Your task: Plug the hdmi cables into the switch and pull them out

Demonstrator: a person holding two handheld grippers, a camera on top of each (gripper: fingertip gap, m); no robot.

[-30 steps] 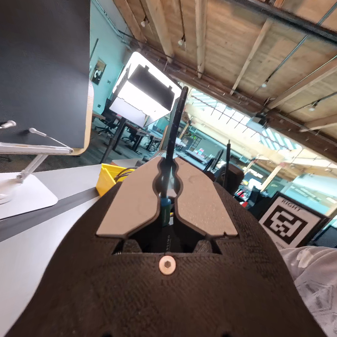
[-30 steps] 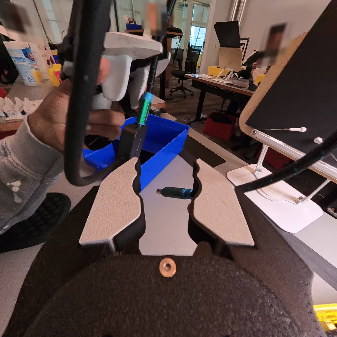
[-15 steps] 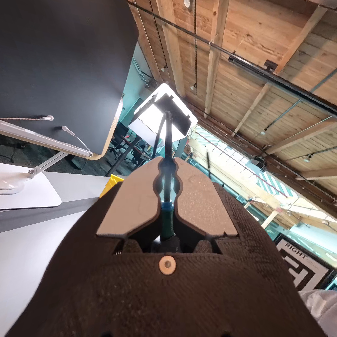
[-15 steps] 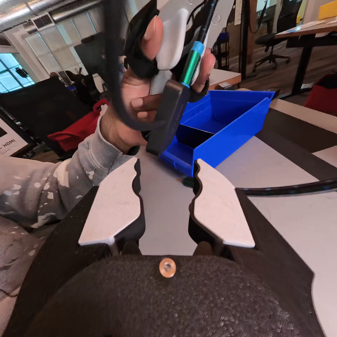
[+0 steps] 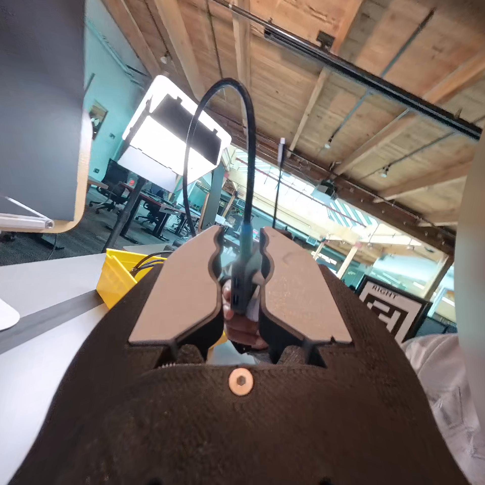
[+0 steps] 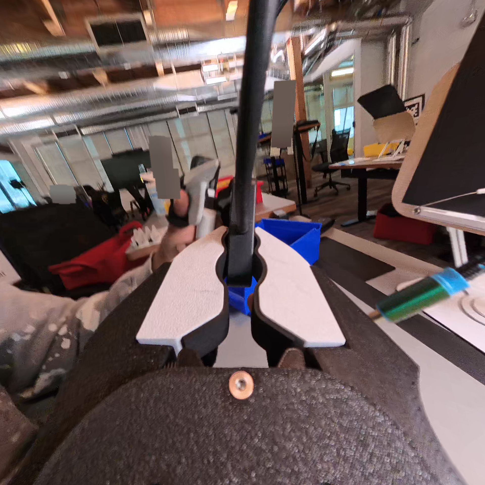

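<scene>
**Right claw holds switch; left claw parted**

The right gripper (image 6: 241, 231) is pinched on the dark switch (image 6: 240, 252), which stands upright between its pads above the table. A thick black cable (image 6: 249, 105) rises from the switch's upper end. A loose HDMI plug (image 6: 420, 296) with a green barrel and blue collar hangs apart from the switch, to its right, over the white table (image 6: 446, 393). A blue bin (image 6: 301, 236) sits behind the fingers.

The left gripper (image 5: 240, 231) has its fingers spread. The switch body shows blurred in the gap, side ports visible, with clear space on its left. A yellow bin (image 5: 115, 273) stands on the table beyond.
</scene>
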